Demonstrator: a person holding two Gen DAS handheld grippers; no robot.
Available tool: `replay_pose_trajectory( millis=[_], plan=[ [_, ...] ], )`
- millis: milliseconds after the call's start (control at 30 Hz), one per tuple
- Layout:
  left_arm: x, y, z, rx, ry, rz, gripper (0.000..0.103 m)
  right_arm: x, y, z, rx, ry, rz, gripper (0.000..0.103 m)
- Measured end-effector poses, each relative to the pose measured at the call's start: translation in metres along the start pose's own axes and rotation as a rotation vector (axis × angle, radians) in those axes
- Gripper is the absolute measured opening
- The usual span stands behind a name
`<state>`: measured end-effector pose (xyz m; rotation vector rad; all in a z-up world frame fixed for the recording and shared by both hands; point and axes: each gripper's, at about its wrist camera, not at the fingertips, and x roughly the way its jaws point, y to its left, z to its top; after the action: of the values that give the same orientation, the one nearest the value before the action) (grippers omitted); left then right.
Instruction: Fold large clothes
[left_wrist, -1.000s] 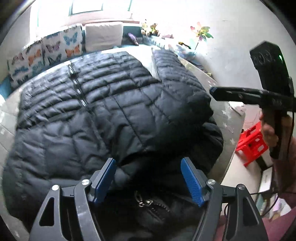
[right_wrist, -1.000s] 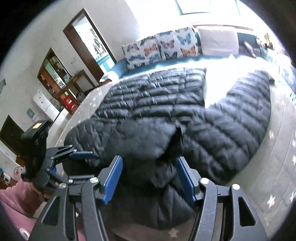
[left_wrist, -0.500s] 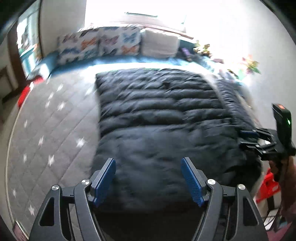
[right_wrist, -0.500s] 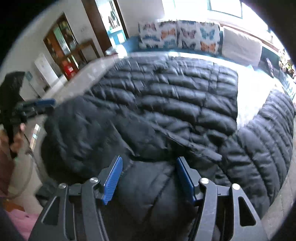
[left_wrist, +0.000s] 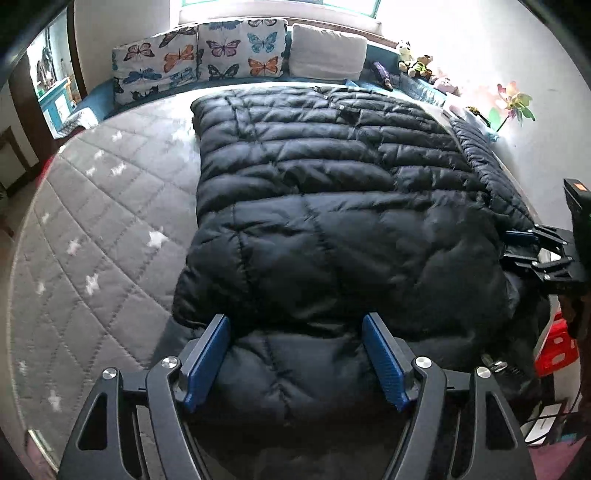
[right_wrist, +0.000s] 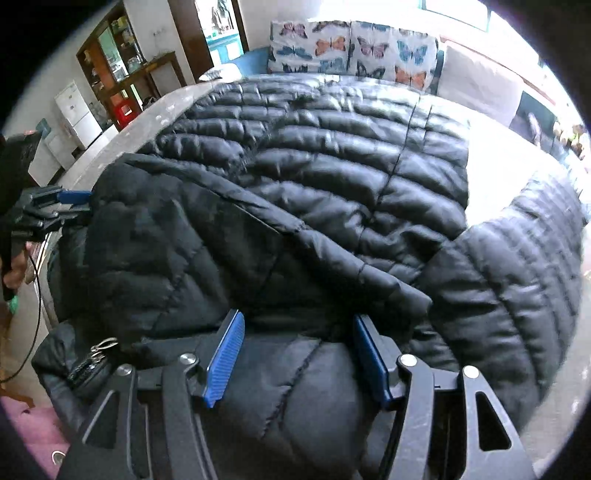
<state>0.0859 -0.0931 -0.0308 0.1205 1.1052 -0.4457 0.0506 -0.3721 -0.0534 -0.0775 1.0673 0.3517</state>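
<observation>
Black quilted jacket (left_wrist: 332, 229) covers the grey mattress (left_wrist: 92, 258); I see my left gripper (left_wrist: 295, 354) and right gripper (right_wrist: 297, 350) spread over its near edge, pinching nothing, and two butterfly cushions (left_wrist: 199, 59) beyond it.

— Where are we?
— A home, a bedroom. There's a bed (left_wrist: 92, 229) with a grey quilted star cover, butterfly cushions (left_wrist: 199, 59) along the back under a bright window.
— Any more?
— Soft toys (left_wrist: 415, 61) and a pinwheel (left_wrist: 513, 105) by the wall, and through the doorway a wooden cabinet (right_wrist: 122, 70) and white drawers (right_wrist: 79, 110).
</observation>
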Motion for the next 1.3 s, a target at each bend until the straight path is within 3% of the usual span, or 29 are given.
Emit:
replay_pose_trajectory(
  millis=[100, 167, 233, 367, 467, 633, 833, 1000, 1200, 1267, 1300],
  plan=[
    [-0.025, -0.021, 0.009, 0.038, -0.054, -0.006, 0.078, -0.019, -0.001, -0.004, 0.006, -0.048, 0.008, 0.066],
    [-0.034, -0.038, 0.014, 0.069, -0.078, -0.036, 0.078, -0.013, -0.002, -0.010, -0.004, -0.026, 0.002, 0.066],
    [-0.032, -0.061, 0.020, 0.103, -0.073, -0.082, 0.078, 0.003, -0.011, -0.017, 0.014, 0.018, 0.014, 0.066],
    [-0.014, -0.101, 0.028, 0.152, -0.035, -0.136, 0.078, -0.018, -0.035, -0.015, 0.105, -0.046, 0.092, 0.066],
    [0.008, -0.131, 0.032, 0.196, 0.004, -0.174, 0.078, -0.050, -0.075, -0.015, 0.209, -0.126, 0.088, 0.066],
    [0.038, -0.172, 0.037, 0.267, 0.052, -0.200, 0.078, -0.083, -0.166, -0.029, 0.427, -0.198, -0.003, 0.066],
    [0.058, -0.204, 0.044, 0.297, 0.071, -0.247, 0.076, -0.064, -0.263, -0.047, 0.673, -0.197, -0.034, 0.066],
    [0.066, -0.221, 0.052, 0.314, 0.093, -0.303, 0.069, -0.025, -0.311, -0.058, 0.832, -0.189, 0.053, 0.066],
    [0.077, -0.240, 0.065, 0.311, 0.129, -0.391, 0.060, -0.013, -0.329, -0.052, 0.912, -0.317, 0.212, 0.066],
    [0.083, -0.249, 0.069, 0.316, 0.141, -0.411, 0.060, -0.007, -0.328, -0.046, 0.912, -0.332, 0.239, 0.064],
    [0.086, -0.252, 0.070, 0.320, 0.144, -0.414, 0.060, -0.003, -0.328, -0.042, 0.908, -0.337, 0.247, 0.057]
  ],
)
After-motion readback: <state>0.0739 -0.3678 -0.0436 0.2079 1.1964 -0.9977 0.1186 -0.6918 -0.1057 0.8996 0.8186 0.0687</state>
